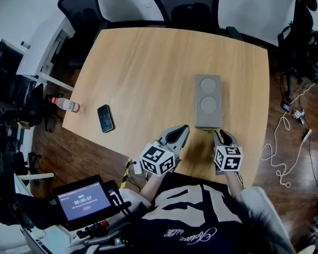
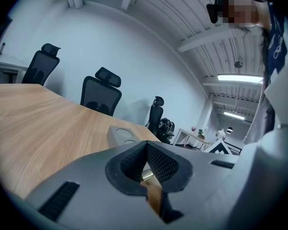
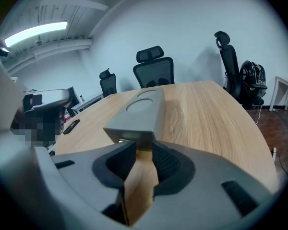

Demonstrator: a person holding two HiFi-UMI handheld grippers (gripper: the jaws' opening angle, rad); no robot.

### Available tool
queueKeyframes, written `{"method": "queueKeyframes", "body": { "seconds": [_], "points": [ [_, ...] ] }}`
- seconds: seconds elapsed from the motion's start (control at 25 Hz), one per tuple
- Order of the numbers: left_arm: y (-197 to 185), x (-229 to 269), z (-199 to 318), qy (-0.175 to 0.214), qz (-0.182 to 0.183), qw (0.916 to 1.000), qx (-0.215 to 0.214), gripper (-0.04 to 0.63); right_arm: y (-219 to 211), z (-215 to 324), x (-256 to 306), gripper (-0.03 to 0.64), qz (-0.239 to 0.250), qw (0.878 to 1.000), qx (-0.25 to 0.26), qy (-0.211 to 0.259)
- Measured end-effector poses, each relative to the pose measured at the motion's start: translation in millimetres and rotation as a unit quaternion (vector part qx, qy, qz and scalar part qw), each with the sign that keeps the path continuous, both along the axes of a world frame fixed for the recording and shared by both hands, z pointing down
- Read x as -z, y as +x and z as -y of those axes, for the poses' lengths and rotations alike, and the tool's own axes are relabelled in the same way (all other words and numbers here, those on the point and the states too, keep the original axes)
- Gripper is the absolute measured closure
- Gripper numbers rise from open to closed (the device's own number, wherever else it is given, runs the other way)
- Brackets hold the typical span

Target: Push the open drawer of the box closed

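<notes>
The grey box [image 1: 208,100] lies right of the worktop's [image 1: 148,62] middle. Its long axis runs near to far, two round recesses face up, and the drawer [image 3: 140,138] end points toward the person. How far the drawer sticks out is unclear.

The right gripper [image 1: 219,133] has its jaws a narrow gap apart. Its tips are at the drawer end and grasp nothing. The left gripper [image 1: 182,129] sits just left of that end, its jaws closed at the tips and empty.

Well to the left lie a black phone [image 1: 105,118] and a red-capped bottle [image 1: 66,104] on its side. Office chairs [image 1: 185,4] stand beyond the far edge.
</notes>
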State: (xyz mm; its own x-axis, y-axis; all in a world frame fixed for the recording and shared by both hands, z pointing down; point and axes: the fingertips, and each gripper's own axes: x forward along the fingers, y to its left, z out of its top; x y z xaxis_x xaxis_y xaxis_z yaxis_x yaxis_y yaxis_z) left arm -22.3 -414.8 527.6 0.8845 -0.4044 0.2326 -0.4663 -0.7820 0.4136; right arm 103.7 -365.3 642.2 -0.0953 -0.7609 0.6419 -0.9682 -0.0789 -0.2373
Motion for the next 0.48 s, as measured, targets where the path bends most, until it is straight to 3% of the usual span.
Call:
{"method": "queueKeyframes", "body": {
  "seconds": [0.2, 0.48],
  "points": [
    [3.6, 1.2, -3.6, -0.002, 0.001, 1.0000, 0.000, 0.594, -11.1, -9.3, 11.6, 0.514, -0.001, 1.000, 0.020, 0.008],
    [24.8, 12.1, -69.0, 0.015, 0.005, 0.9999, 0.003, 0.594, 12.8, -66.7, 41.5, 0.586, 0.011, 0.998, 0.020, 0.055]
  ]
}}
